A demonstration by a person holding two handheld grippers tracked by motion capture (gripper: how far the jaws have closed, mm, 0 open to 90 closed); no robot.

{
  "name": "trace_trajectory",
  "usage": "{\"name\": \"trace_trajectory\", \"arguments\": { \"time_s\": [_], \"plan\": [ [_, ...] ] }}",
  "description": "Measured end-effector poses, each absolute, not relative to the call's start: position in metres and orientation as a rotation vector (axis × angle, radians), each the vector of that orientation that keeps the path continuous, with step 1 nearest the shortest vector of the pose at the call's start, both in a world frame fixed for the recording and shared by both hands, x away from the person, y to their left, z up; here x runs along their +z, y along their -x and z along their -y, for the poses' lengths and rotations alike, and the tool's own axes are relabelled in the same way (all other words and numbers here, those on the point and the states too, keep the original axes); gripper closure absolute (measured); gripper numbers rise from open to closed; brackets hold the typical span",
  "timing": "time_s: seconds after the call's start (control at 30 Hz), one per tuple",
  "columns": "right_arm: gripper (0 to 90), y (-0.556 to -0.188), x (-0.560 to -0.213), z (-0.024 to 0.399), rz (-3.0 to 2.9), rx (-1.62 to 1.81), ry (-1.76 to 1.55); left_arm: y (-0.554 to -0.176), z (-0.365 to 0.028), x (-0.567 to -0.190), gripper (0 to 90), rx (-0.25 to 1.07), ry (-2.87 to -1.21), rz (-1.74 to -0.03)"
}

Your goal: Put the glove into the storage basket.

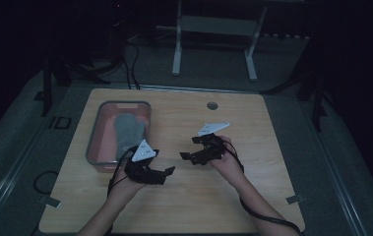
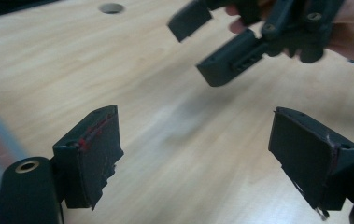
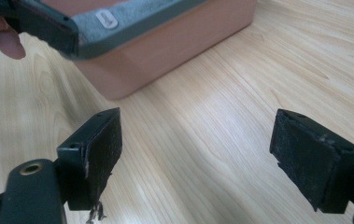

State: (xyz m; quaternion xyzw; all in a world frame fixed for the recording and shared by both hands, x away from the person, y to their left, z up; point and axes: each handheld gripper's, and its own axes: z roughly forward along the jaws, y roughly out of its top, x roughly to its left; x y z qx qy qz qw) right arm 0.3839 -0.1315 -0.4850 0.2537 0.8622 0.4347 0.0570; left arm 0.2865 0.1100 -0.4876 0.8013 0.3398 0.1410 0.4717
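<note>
Pale wood grain covers the surface [image 1: 253, 196], which sits in dim light with a small round hole [image 1: 212, 105] near its far edge. Toward the left side rests a pink bin [image 1: 95, 142] with a grey rim, and a grey mitten-shaped piece of fabric [image 1: 127, 132] lies inside it. The left claw [image 1: 167, 173] is held just in front of the bin's near right corner, a grey three-cornered plate on top and a cable trailing back along the forearm. In the left gripper view its two black jaws stand wide apart with nothing between them, only bare wood below. The right claw [image 1: 188, 148] hovers near the middle of the surface, pointing toward the left one, the two close but apart. In the right gripper view its jaws are likewise spread wide and empty, and the bin's pink wall [image 3: 174, 42] rises beyond them with the grey fabric [image 3: 132, 14] showing over the rim. The left gripper view also catches the right claw [image 2: 207, 46] farther off, its jaws parted, gripped by a hand [image 2: 352, 28] at the upper right.
</note>
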Motion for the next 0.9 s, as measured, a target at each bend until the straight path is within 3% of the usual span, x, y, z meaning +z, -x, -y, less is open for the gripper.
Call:
{"name": "trace_trajectory", "arguments": {
  "time_s": [0.9],
  "plan": [
    [16.9,-0.36,-0.545,0.191,-2.64,1.265,-0.752,-0.269,-0.069,-0.55,17.4,0.228,-2.045,-0.714]
  ]
}}
